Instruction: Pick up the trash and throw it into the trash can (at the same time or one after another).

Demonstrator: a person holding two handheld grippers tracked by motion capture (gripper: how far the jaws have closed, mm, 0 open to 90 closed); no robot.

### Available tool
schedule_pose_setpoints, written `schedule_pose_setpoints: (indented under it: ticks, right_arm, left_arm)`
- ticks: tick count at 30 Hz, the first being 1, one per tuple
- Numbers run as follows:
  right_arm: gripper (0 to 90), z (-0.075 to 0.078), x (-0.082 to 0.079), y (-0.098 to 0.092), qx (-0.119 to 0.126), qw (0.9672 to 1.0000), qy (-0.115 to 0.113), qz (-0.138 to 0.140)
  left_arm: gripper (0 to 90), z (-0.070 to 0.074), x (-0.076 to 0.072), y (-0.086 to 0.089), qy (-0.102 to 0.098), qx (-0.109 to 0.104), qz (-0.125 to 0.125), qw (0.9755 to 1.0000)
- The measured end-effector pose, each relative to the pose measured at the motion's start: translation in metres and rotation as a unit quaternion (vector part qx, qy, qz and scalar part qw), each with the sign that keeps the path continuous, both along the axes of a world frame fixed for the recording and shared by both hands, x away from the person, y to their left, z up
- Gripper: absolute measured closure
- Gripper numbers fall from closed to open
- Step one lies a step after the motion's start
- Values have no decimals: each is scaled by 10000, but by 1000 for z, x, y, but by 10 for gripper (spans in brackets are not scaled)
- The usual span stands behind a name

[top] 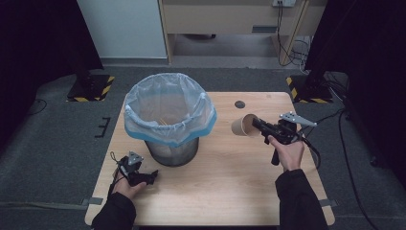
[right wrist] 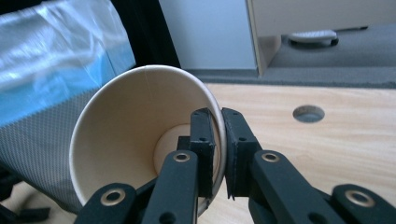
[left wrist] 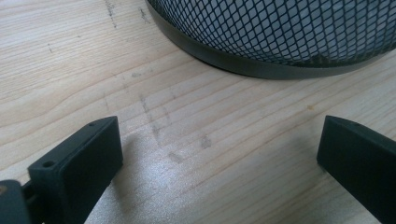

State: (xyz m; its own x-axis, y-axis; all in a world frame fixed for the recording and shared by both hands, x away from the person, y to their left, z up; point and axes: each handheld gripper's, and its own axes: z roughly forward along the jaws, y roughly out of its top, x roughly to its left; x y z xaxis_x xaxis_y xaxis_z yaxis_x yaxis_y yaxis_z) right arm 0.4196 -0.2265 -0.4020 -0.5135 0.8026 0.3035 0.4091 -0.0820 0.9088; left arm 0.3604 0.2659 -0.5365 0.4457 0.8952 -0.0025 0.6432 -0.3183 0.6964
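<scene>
The right tongs [top: 255, 122] are pinching the rim of a paper cup [top: 242, 125], one jaw inside and one outside. The cup is hanging in the air, tipped on its side, over the desk [top: 230, 187] near its far right corner, just beside the bin [top: 168, 115]. The cup looks very light and thin, so a hard squeeze could be bending it; the rim is the stiffest place to hold. The left tongs [left wrist: 219, 149] are standing wide open near the desk's front left corner, holding nothing.
</scene>
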Motion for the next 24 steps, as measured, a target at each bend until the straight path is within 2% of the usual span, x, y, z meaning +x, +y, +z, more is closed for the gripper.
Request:
schedule_pose_setpoints:
  ticks: [12,24]
  right_arm:
    - [841,23,-8,-11,346,9987,-371,-99]
    - [841,46,-18,-15,695,9946,-763,-98]
  left_arm:
    - [0,0,0,0,1,1,-1,10000]
    - [0,0,0,0,1,0,-1,10000]
